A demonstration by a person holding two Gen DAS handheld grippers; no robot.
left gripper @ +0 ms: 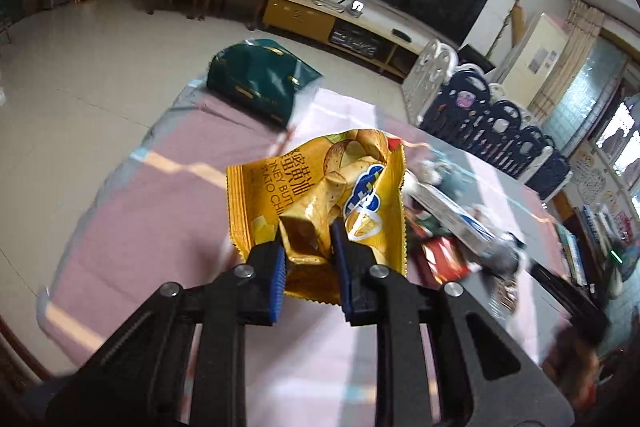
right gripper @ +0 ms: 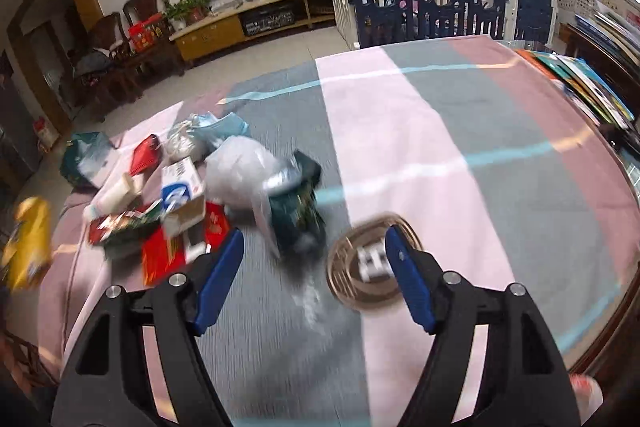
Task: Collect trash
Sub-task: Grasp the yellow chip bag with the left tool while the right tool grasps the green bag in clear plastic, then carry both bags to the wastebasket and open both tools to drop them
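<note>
1. In the left wrist view, the left gripper [left gripper: 308,247] is seen nearest, its jaws narrowed onto a crumpled yellow chip bag [left gripper: 320,203], which is pinched between the blue pads [left gripper: 276,267] and held above the striped tablecloth [left gripper: 160,227].
2. Just beyond the bag and to its right, a blurred heap of wrappers and a white-and-blue box [left gripper: 452,215] is seen lying on the cloth.
3. Further off, at the far edge of the table, a dark green bag [left gripper: 260,83] is seen resting on its side.
4. In the right wrist view, the right gripper [right gripper: 316,267] is seen with its jaws wide apart and nothing between them.
5. A round metal tin [right gripper: 360,267] is seen on the cloth just inside the right-hand finger; whether it is touched cannot be told.
6. Beyond the jaws, a trash pile [right gripper: 180,195] of boxes, red packets and a crumpled plastic bag [right gripper: 244,167] is seen.
7. At the left edge of that view, the yellow chip bag [right gripper: 28,243] appears, blurred.
</note>
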